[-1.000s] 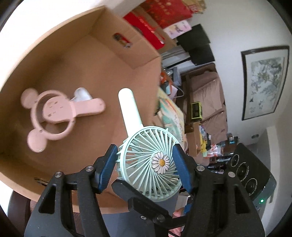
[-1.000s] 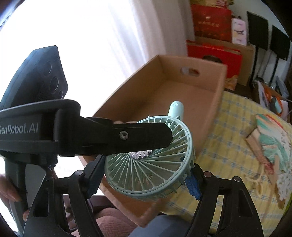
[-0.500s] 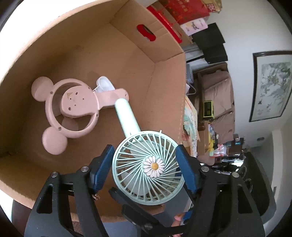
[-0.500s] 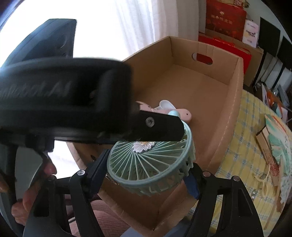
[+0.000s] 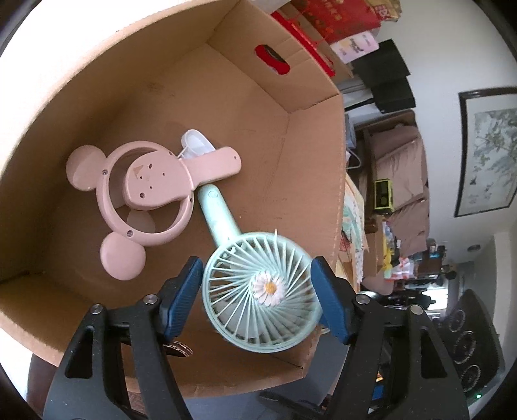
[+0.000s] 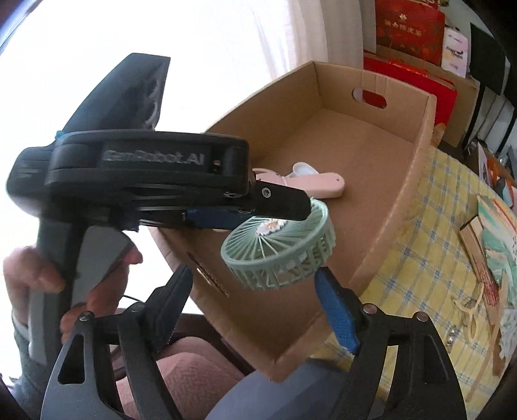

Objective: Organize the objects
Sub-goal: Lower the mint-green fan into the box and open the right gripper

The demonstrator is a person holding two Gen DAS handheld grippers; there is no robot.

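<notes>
A mint green hand fan (image 5: 258, 287) with a daisy at its hub hangs over the open cardboard box (image 5: 310, 161), handle pointing down into it. My left gripper (image 5: 257, 297) has its blue pads around the fan's round head and is shut on it. The fan shows again in the right wrist view (image 6: 281, 248), held by the left gripper's body (image 6: 145, 181). My right gripper (image 6: 255, 300) is open and empty just below the fan, apart from it. A pink mouse-eared fan (image 5: 145, 194) lies on the box floor.
The box (image 6: 400, 200) stands beside a table with a yellow checked cloth (image 6: 429, 258). A painted wooden piece (image 6: 494, 245) lies on the cloth. Red gift boxes (image 6: 410, 29) stand behind. A person's hand (image 6: 29, 265) holds the left gripper.
My left gripper has carried the green fan lower into the box, its handle now near the pink fan. My right gripper has let go of the fan's head and opened below it.
</notes>
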